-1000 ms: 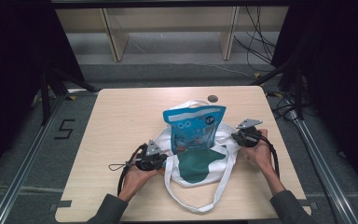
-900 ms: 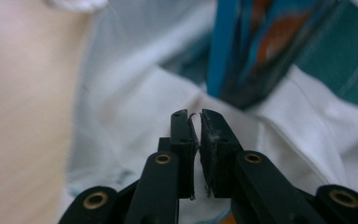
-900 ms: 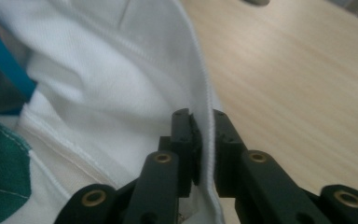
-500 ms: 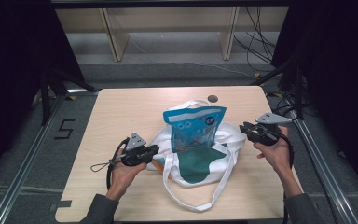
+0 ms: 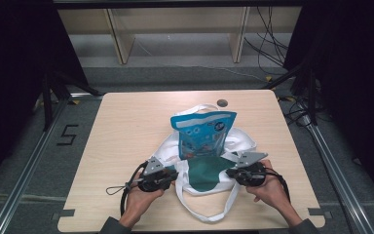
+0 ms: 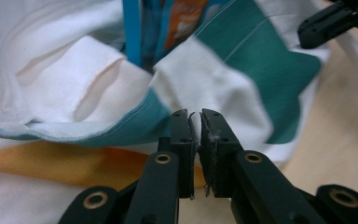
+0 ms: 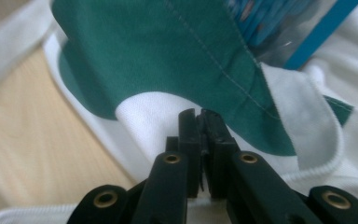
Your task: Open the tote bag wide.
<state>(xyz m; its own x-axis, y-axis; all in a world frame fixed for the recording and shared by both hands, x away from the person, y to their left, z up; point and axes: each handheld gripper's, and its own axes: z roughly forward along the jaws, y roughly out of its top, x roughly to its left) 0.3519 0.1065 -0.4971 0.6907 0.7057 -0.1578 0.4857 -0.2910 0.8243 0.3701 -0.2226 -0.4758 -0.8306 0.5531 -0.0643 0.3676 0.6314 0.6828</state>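
1. The left gripper [image 5: 168, 178] sits at about 7 o'clock on the table [image 5: 126, 126], touching the left edge of the tote bag [image 5: 209, 168]. In the left gripper view its jaws stand almost together, with a thin fold of white cloth [image 6: 196, 130] pinched between the pads; it holds the bag's rim.

2. The tote bag, white with a dark green panel [image 5: 205, 170], lies flat at the table's near middle, mouth toward 12 o'clock. Its long axis runs 6 to 12, with one handle loop [image 5: 202, 207] trailing to 6 o'clock.

3. The blue snack pouch [image 5: 203, 134] stands upright in the bag's mouth, its lower end tucked inside and its top leaning toward 12. From either set of fingers it lies up and inward: about 1 o'clock from the left gripper, about 11 o'clock from the right.

4. The right gripper [image 5: 237, 171] sits at about 5 o'clock, at the bag's right edge. Its jaws have just closed; in the right gripper view the white hem [image 7: 154, 116] is clamped between narrow pads.

5. Both hands are about equally near the pouch. The coming move, I judge, turns on lifting the two rim edges toward 12 o'clock, along the bag's long axis, to swallow the pouch.
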